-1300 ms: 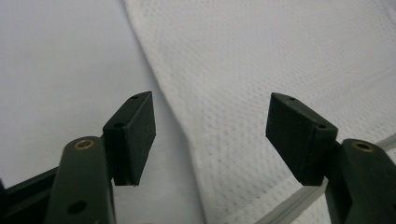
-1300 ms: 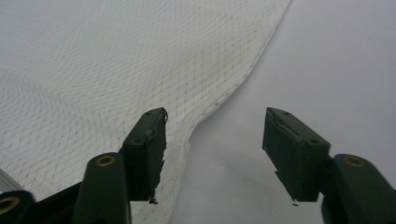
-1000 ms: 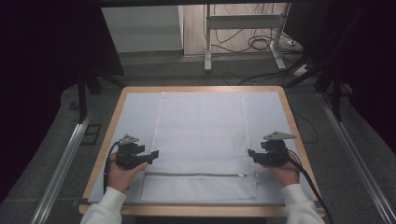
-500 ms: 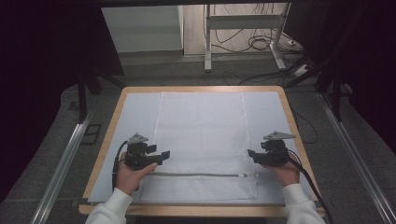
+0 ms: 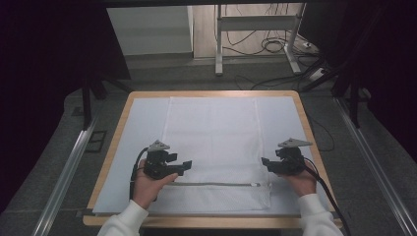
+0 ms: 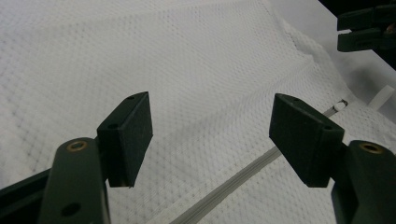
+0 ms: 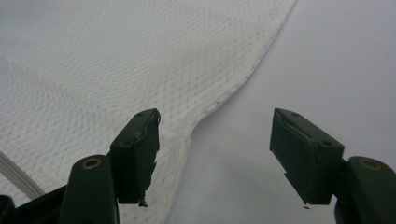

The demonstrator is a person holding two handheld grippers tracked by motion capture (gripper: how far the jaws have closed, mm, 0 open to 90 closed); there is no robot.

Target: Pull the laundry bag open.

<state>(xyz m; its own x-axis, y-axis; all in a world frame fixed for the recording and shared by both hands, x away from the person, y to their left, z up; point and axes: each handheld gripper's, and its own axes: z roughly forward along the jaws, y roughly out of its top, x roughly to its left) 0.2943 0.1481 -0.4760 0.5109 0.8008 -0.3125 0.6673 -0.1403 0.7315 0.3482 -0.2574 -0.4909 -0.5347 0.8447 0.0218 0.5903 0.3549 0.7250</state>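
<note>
A white mesh bag (image 5: pixel 211 142) lies flat on the table, with a grey zipper (image 5: pixel 216 185) running across near its front edge. My left gripper (image 5: pixel 187 166) hovers open over the bag's left part, just behind the zipper. In the left gripper view its jaws (image 6: pixel 212 135) stand wide apart above the mesh (image 6: pixel 140 56) and the zipper (image 6: pixel 233 179), with nothing between them. My right gripper (image 5: pixel 264 161) is open at the bag's right edge, near the zipper's end. Its own view shows its jaws (image 7: pixel 215 149) straddling the mesh edge (image 7: pixel 116 60).
A pale mat (image 5: pixel 142 128) covers the wooden table (image 5: pixel 118 123), with bare mat on both sides of the bag. The zipper pull (image 6: pixel 340 106) lies at the zipper's right end. Beyond the table are a metal stand (image 5: pixel 255 29) and floor cables (image 5: pixel 275 46).
My left gripper has moved right, from the bag's left edge to over the mesh, rising a little. The right gripper has stayed in place.
</note>
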